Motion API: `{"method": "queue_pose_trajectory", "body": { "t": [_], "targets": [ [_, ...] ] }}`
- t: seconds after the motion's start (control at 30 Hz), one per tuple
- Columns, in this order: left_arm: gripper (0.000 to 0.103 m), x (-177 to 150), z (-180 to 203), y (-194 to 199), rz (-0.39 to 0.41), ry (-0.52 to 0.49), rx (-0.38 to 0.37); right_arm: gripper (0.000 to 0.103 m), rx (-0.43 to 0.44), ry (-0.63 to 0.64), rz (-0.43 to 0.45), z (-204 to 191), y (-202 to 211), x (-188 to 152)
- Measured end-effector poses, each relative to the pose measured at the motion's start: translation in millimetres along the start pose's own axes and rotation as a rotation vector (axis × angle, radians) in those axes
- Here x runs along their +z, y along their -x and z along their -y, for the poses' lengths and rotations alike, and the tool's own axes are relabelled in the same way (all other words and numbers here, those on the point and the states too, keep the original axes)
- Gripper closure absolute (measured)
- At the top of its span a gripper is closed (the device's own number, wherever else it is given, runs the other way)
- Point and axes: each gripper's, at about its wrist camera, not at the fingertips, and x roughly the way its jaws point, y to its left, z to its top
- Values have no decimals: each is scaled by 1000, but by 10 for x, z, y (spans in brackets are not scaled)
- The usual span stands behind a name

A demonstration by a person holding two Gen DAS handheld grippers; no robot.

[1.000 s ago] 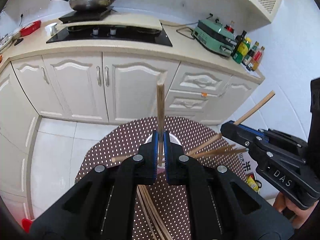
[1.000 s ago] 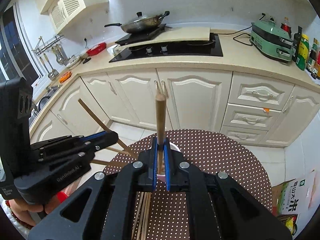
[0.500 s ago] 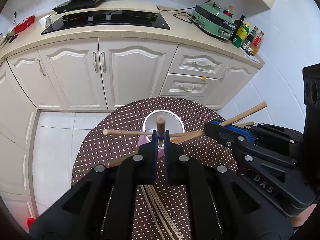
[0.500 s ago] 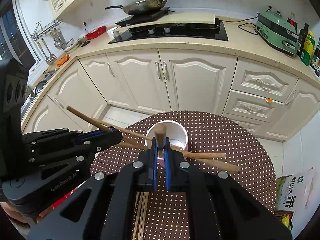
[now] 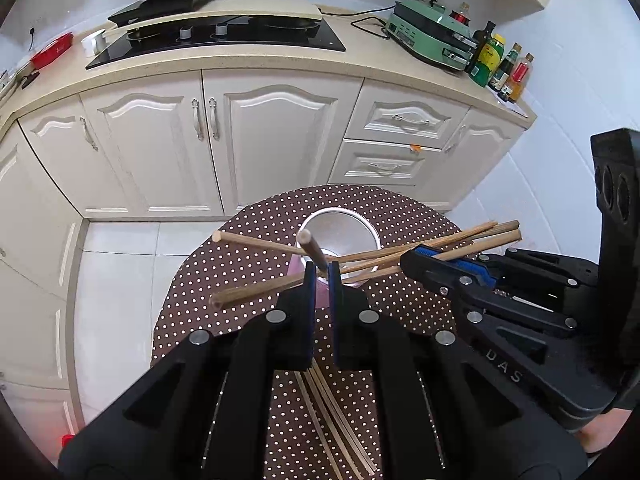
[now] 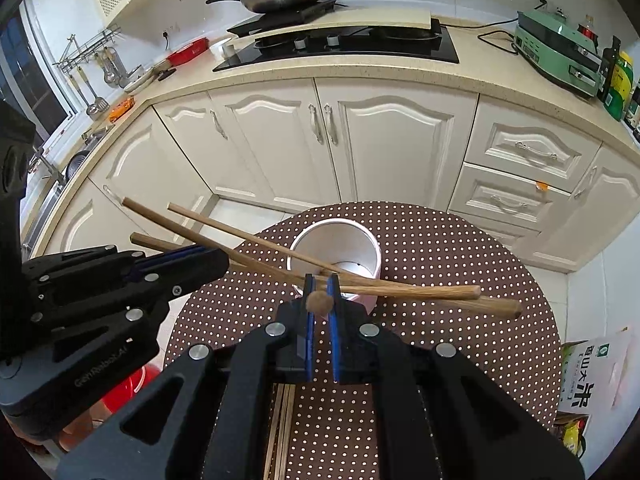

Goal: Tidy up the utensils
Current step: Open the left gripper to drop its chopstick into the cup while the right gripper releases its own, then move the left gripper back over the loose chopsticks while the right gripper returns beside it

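A white cup (image 5: 340, 232) with a pink base stands on the round brown dotted table (image 5: 248, 224); it also shows in the right wrist view (image 6: 334, 248). My left gripper (image 5: 321, 270) is shut on wooden chopsticks (image 5: 314, 248) that tilt over the cup's near rim. My right gripper (image 6: 320, 282) is shut on wooden chopsticks (image 6: 319, 303) seen end-on just before the cup. The right gripper's chopsticks (image 5: 440, 242) cross over the cup in the left wrist view. The left gripper's chopsticks (image 6: 224, 228) cross it in the right wrist view.
Several pale thin sticks (image 5: 332, 412) lie on the table under the grippers. White kitchen cabinets (image 5: 224, 140) and a counter with a stove (image 5: 216, 36) stand behind. A rice bag (image 6: 592, 376) lies on the floor at the right. A red bucket (image 6: 124, 392) is below left.
Both grippers tipped their chopsticks from upright to pointing down and forward over the cup. Both moved closer above the cup.
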Motion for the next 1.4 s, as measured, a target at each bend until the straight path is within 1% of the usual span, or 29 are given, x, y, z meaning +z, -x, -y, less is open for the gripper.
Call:
{"method": "queue_pose_trajectory", "body": {
  "t": [0.2, 0.3, 0.53, 1.03, 1.23, 1.4],
  "targets": [
    [96, -30, 4, 25, -1, -9, 14, 98, 5, -11, -23, 19, -82, -30],
    [96, -41, 40, 45, 1, -29, 53, 98, 8, -19, -35, 25, -103, -54],
    [96, -73, 45, 110, 2, -28, 61, 95, 18, -38, -39, 30, -81, -93],
    [96, -218, 75, 295, 16, -12, 54, 95, 30, -67, 2, 33, 185, -189],
    [96, -311, 77, 382, 24, -10, 46, 95, 27, -78, 21, -9, 326, -274],
    [96, -406, 24, 451, 24, 13, 26, 95, 26, -91, 28, -58, 427, -392]
  ]
}}
